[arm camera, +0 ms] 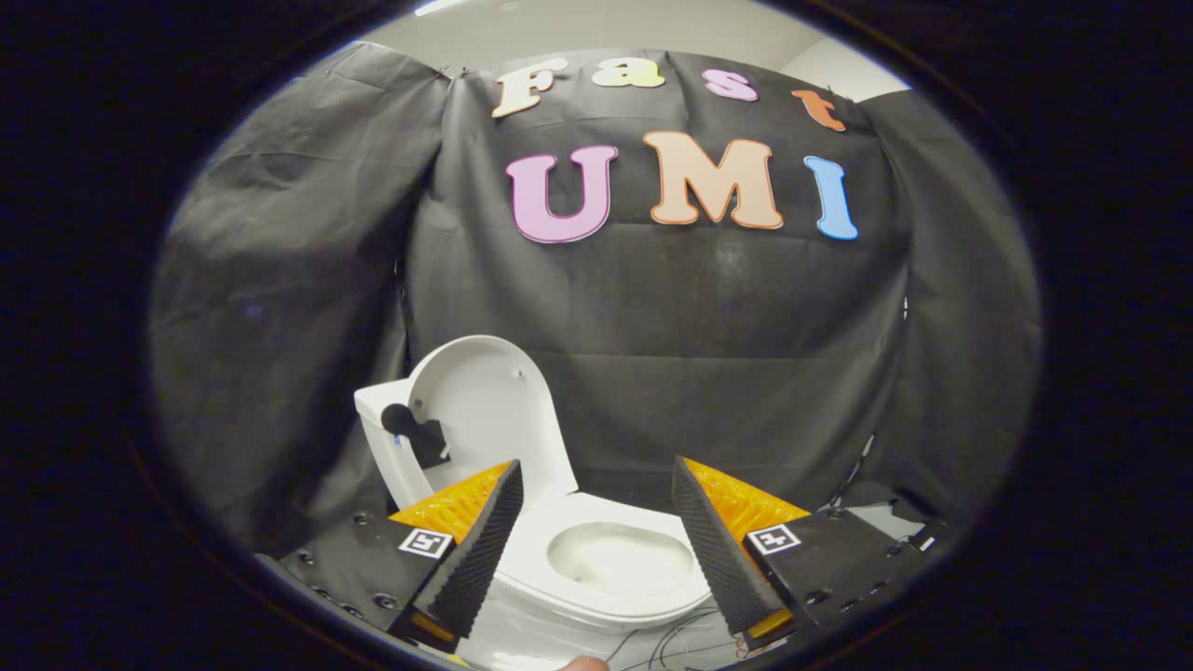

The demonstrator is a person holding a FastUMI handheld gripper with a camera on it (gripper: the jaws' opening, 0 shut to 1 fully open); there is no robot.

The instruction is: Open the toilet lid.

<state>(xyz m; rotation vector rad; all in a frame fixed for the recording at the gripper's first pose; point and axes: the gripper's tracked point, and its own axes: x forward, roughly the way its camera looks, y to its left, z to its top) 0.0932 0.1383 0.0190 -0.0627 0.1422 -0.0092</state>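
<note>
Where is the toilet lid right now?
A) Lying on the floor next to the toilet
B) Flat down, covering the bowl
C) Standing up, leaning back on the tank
C: the toilet lid stands upright against the tank, leaving the seat and bowl uncovered, while the gripper hangs open in front with nothing between its fingers.

From my feed the gripper (596,475) fingers sit spread wide with nothing between them, and the left finger (480,545) covers the near-left rim of the toilet seat (643,610) and the foot of the raised toilet lid (489,410). The tank (377,410) is mostly hidden behind that lid. The toilet's base is cut off below, and the small dark fitting (415,433) on the tank is too small to identify.
</note>
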